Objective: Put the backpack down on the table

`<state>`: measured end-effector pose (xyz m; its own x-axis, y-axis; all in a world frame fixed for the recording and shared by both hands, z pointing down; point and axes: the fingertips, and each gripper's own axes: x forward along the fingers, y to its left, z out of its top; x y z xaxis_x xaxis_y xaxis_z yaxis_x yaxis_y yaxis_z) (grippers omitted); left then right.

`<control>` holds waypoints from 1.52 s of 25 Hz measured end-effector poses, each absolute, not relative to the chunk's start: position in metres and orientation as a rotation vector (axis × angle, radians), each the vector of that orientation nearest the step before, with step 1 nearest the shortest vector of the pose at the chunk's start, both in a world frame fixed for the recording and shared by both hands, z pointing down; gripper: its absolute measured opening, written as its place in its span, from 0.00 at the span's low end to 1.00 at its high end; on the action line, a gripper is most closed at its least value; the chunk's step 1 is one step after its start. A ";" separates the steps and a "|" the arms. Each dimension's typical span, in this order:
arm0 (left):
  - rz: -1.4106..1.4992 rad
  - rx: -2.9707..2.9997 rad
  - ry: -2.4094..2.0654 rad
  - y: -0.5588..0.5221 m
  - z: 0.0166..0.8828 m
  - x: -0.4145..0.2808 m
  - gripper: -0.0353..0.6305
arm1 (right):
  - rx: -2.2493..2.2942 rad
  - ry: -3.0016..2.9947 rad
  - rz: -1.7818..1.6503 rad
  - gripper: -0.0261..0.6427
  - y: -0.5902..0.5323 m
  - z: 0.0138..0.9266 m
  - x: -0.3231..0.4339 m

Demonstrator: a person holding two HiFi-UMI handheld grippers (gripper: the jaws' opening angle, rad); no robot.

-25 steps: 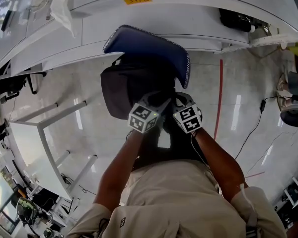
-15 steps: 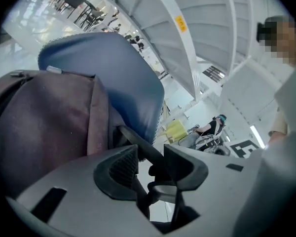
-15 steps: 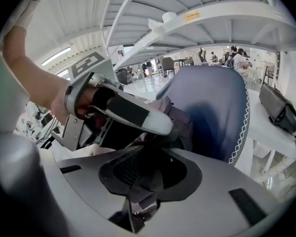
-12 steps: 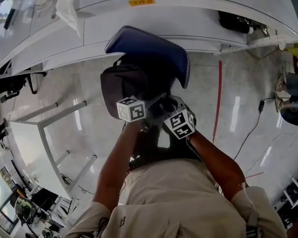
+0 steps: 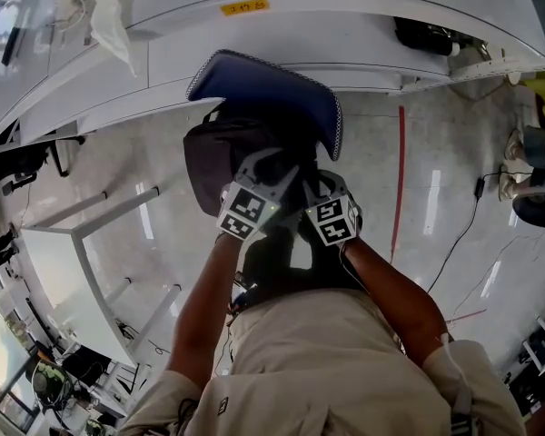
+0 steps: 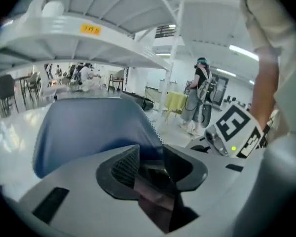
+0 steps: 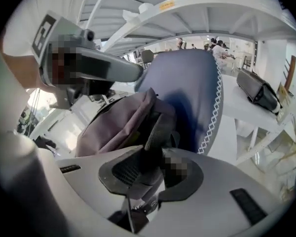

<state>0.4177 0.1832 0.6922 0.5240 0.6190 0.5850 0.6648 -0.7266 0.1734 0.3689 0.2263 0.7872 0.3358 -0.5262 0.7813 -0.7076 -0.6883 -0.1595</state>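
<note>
Clamping only a strap (image 7: pixel 155 127), the right gripper (image 7: pixel 155 163) could let the backpack (image 5: pixel 222 157) slip against the chair (image 5: pixel 272 89), since the left gripper's (image 6: pixel 150 164) just-closing jaws gape round fabric (image 6: pixel 154 199).

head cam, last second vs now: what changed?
The left gripper shifted toward picture left and rolled. Its jaws have just been closing a little; dark fabric sits in the gap, but the pads do not seem to press on it. Unchanged: the right gripper stays clamped on the strap of the backpack, which is still held up in the same spot, not yet on the white table.
</note>
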 end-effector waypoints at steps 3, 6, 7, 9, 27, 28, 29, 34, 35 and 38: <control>-0.977 -2.669 -1.095 0.162 0.698 0.415 0.28 | 2.415 -1.052 1.369 0.19 0.239 0.815 0.379; -1.046 -2.750 -1.037 0.146 0.713 0.407 0.26 | 2.462 -1.010 1.428 0.19 0.243 0.838 0.391; -1.053 -2.765 -1.012 0.143 0.717 0.405 0.25 | 2.465 -0.996 1.439 0.20 0.244 0.845 0.396; -1.046 -2.769 -0.957 0.138 0.724 0.401 0.23 | 2.456 -0.973 1.413 0.15 0.243 0.850 0.403; -0.768 -2.946 -0.399 0.046 0.644 0.360 0.07 | 2.332 -1.669 0.783 0.08 0.058 0.638 0.351; -0.753 -2.975 -0.327 0.033 0.637 0.354 0.07 | 2.304 -1.709 0.764 0.08 0.044 0.626 0.346; -0.738 -2.998 -0.258 0.020 0.630 0.347 0.07 | 2.272 -1.748 0.742 0.08 0.031 0.615 0.341; -0.632 -3.056 -0.004 -0.031 0.594 0.300 0.07 | 2.117 -1.867 0.654 0.08 -0.017 0.566 0.309; -0.604 -3.070 0.041 -0.041 0.585 0.291 0.07 | 2.081 -1.879 0.633 0.08 -0.024 0.560 0.301; -0.535 -3.096 0.149 -0.067 0.565 0.265 0.07 | 1.939 -1.900 0.570 0.08 -0.034 0.550 0.276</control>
<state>0.2645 -0.0668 0.5654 0.9376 -0.0928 0.3352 -0.0943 -0.9955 -0.0119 0.2764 -0.0337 0.5505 0.0115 -0.8517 0.5238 -0.9994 -0.0265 -0.0210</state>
